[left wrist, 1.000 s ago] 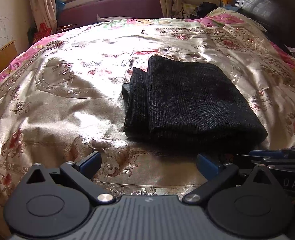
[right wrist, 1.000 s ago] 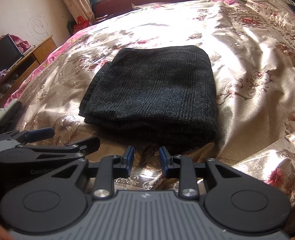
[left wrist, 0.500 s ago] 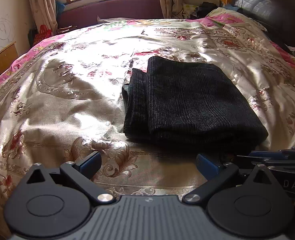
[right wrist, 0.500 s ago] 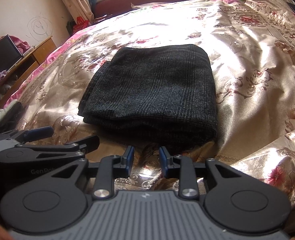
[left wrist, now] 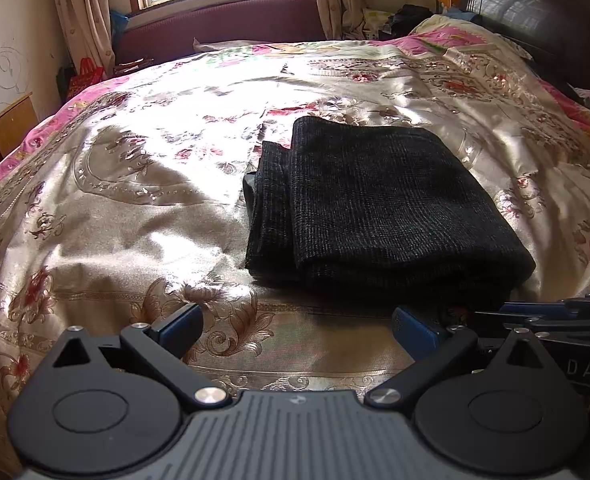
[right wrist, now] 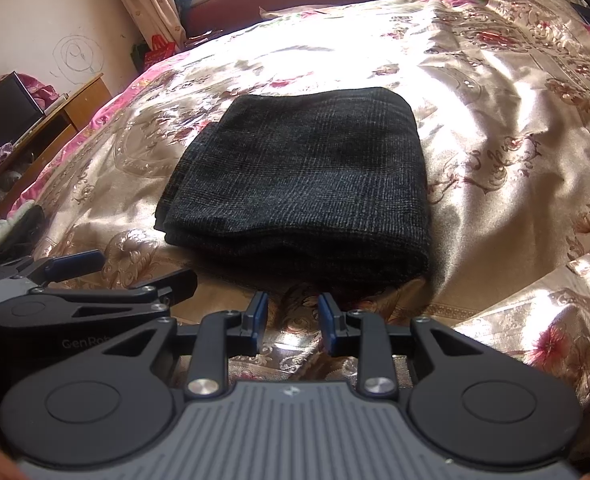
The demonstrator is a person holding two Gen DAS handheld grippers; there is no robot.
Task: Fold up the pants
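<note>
Dark checked pants (left wrist: 379, 208) lie folded in a thick rectangle on the bed; they also show in the right wrist view (right wrist: 307, 184). My left gripper (left wrist: 295, 326) is wide open and empty, held just short of the pants' near left edge. My right gripper (right wrist: 290, 318) has its jaws narrowly apart with nothing between them, just in front of the pants' near folded edge. The left gripper also shows at the left of the right wrist view (right wrist: 123, 268).
The bed has a shiny gold floral bedspread (left wrist: 127, 200). A dark headboard (left wrist: 535, 4) stands at the right. A wooden cabinet (right wrist: 59, 120) stands at the left by the wall. A window bench (left wrist: 223, 20) runs behind the bed.
Both grippers have drawn back slightly and tilted up; the pants lie unchanged. Jaw openings are the same.
</note>
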